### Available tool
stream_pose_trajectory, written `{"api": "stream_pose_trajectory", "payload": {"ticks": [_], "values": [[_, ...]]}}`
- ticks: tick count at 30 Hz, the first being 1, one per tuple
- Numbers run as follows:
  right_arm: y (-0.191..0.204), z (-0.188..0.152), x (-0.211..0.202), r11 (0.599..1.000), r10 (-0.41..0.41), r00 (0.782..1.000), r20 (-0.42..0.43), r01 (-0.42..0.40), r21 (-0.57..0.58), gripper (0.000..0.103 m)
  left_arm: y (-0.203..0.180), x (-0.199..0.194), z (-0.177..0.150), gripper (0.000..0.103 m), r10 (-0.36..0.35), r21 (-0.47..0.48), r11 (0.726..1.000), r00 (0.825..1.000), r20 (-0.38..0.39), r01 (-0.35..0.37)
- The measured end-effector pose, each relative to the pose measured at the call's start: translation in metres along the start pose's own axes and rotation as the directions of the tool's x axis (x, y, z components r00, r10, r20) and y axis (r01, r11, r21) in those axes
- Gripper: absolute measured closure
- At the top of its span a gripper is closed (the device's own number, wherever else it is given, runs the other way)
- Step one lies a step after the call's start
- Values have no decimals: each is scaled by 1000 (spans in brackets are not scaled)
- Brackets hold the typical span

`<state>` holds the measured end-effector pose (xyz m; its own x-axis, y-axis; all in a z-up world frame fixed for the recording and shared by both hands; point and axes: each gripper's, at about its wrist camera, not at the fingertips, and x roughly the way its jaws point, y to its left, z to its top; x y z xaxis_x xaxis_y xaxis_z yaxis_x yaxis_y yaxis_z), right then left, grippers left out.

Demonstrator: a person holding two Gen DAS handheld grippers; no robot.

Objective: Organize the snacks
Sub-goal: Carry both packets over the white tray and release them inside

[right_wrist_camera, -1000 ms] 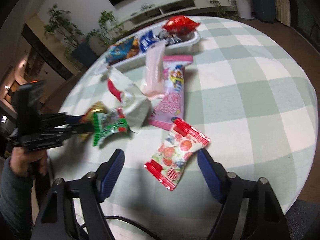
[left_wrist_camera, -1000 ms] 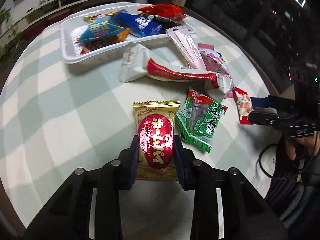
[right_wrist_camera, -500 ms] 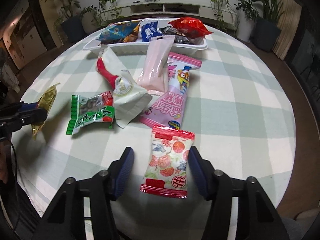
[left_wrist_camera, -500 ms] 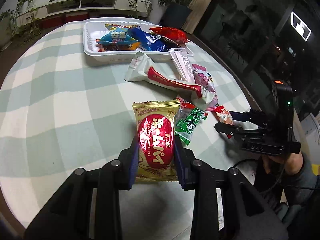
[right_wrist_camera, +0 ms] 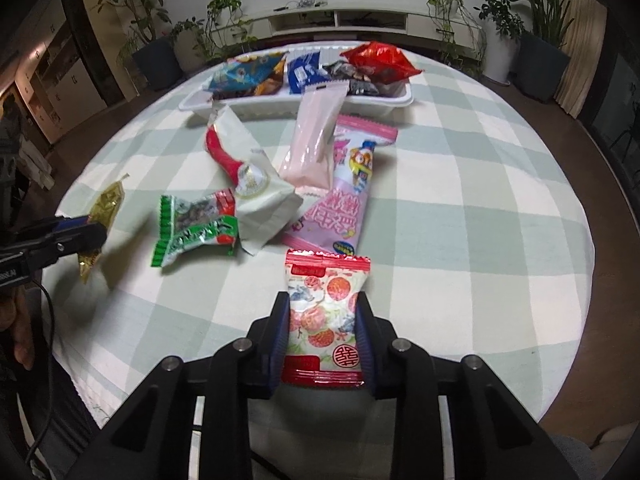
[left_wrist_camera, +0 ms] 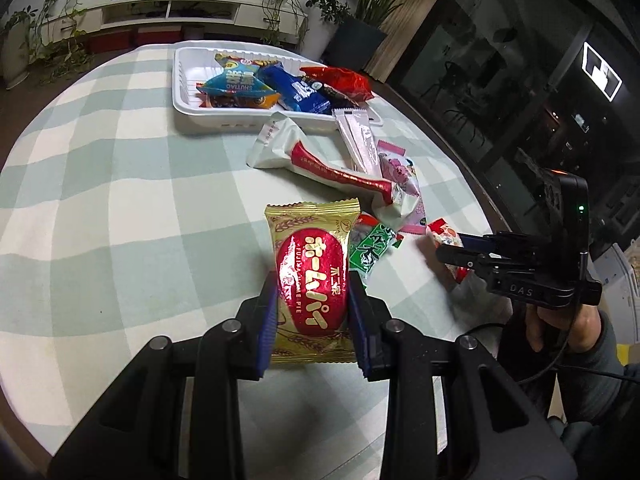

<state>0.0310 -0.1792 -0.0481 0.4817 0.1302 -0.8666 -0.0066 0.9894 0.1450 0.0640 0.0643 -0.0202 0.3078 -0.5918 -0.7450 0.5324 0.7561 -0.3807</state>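
We are mid-pickup: our left gripper (left_wrist_camera: 313,312) clamps the gold-and-red foil pie packet (left_wrist_camera: 312,280), held above the near checked tablecloth (left_wrist_camera: 120,208). Our right gripper (right_wrist_camera: 323,332) is closing on the red-and-white fruit candy packet (right_wrist_camera: 326,312), pads at its sides. Next, both likely go to the far white plastic tray (right_wrist_camera: 320,110).

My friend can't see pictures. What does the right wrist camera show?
The right hand-held gripper is closing its jaws on a red-and-white fruit candy packet on a green checked tablecloth. Beyond lie more loose snacks, and a white tray holding others. At far left, the left hand-held gripper holds a gold packet.
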Motion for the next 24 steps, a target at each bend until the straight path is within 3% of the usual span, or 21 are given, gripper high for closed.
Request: {"api": "stream_pose_trajectory", "payload": {"ticks": [11, 18, 24], "values": [[-19, 33, -20, 990, 113, 992, 54, -117, 81, 71, 11, -12, 33, 73, -17, -35, 999, 998, 63, 20], [-26, 100, -49, 990, 118, 977, 180, -130, 57, 71, 30, -20, 93, 73, 14, -55, 998, 992, 124, -8], [-22, 165, -44, 990, 135, 961, 243, -141, 8, 71, 58, -7, 155, 73, 76, -92, 994, 986, 145, -63]]}}
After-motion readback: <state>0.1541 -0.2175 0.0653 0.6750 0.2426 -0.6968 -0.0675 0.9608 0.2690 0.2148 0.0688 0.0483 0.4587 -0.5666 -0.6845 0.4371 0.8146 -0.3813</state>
